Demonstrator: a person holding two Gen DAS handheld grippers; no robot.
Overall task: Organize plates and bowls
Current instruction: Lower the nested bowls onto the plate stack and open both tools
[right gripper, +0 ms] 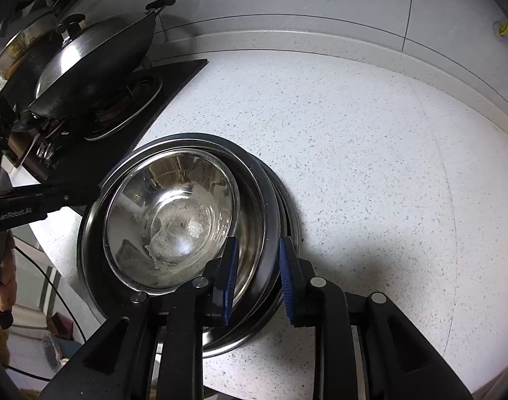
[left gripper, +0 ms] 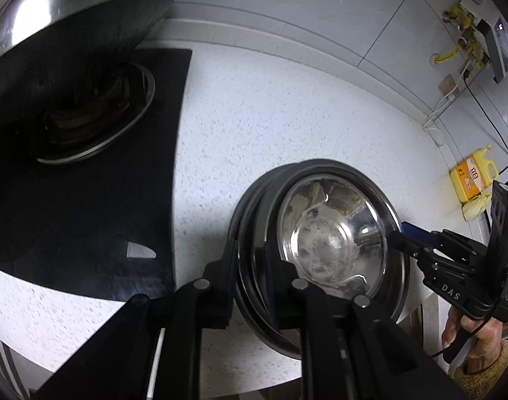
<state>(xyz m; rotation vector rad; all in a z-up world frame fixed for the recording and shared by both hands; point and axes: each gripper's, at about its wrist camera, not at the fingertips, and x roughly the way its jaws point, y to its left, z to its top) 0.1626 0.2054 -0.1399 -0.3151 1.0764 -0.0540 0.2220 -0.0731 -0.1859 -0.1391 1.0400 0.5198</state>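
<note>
A stack of steel plates (right gripper: 270, 206) sits on the speckled white tabletop (right gripper: 370, 153), with a shiny steel bowl (right gripper: 170, 220) nested on top, its inside streaked with whitish residue.

In the right wrist view, the right tool (right gripper: 257, 266) straddles the near rim of the stack: one blue-padded finger (right gripper: 228, 276) sits inside the top plate, just beside the bowl's wall, and the other is outside the rim. The jaws stand apart with the rim between them; the pads look close to the metal, but whether they press on it cannot be told.

In the left wrist view, the left tool (left gripper: 250, 276) straddles the opposite rim of the same stack (left gripper: 250, 220), one finger outside the plates and the other inside, next to the bowl (left gripper: 330, 233). Its jaws are also apart around the rim, and firm contact cannot be confirmed. The right tool (left gripper: 399, 238) shows on the far side of the bowl, its tip at the rim, held by a hand (left gripper: 470, 336).

Beyond the left tool, to its left, a black stove top (left gripper: 87, 200) carries a dark wok (left gripper: 70, 33) on the burner. Far off to its right stands a yellow bottle (left gripper: 472, 175) against the wall, with a cloth (left gripper: 475, 205) beside it.
</note>
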